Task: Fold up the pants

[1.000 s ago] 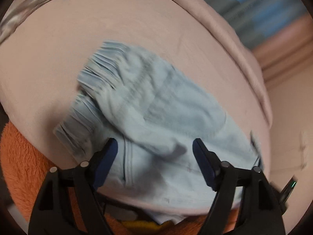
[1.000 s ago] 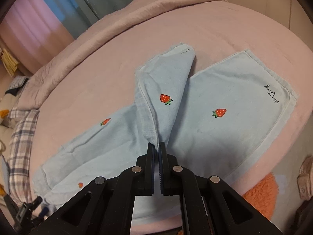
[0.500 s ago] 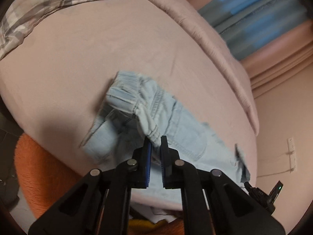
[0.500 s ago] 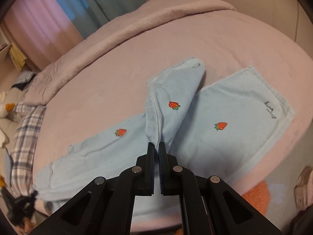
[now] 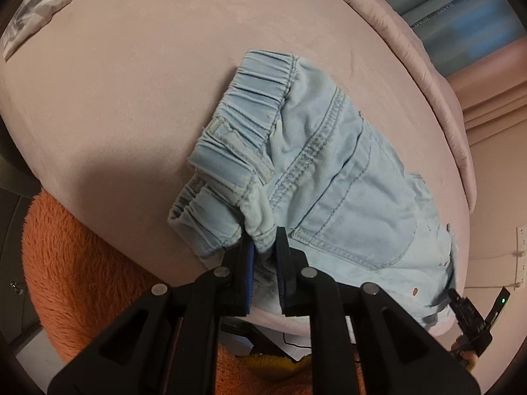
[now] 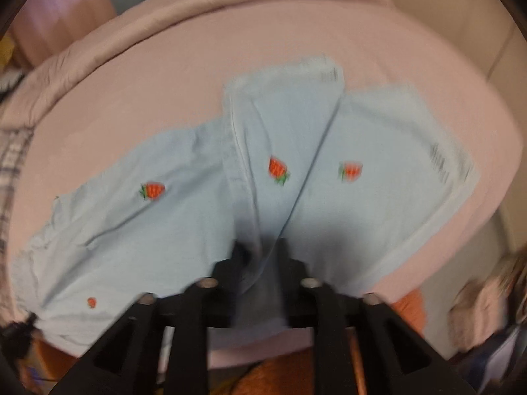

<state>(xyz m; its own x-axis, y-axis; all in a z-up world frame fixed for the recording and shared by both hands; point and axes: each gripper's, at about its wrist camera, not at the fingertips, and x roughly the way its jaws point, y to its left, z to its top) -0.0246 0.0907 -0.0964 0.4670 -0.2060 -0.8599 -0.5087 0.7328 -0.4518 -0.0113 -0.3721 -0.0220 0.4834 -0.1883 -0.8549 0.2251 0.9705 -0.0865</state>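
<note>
Light blue pants with strawberry prints lie on a pink bed. In the left wrist view my left gripper is shut on the elastic waistband, which is folded over onto the seat and back pocket. In the blurred right wrist view my right gripper is narrowly parted around a raised fold of the pants where the two legs meet. One leg lies to the left, the other to the right. The right gripper also shows at the left view's lower right.
An orange fluffy rug lies on the floor below the bed's near edge. A plaid pillow sits at the bed's left side. A rolled pink duvet runs along the far edge. Curtains hang behind.
My left gripper closed on the waistband and carried it over onto the seat of the pants. My right gripper moved forward with the leg fold, and its jaws have parted slightly.
</note>
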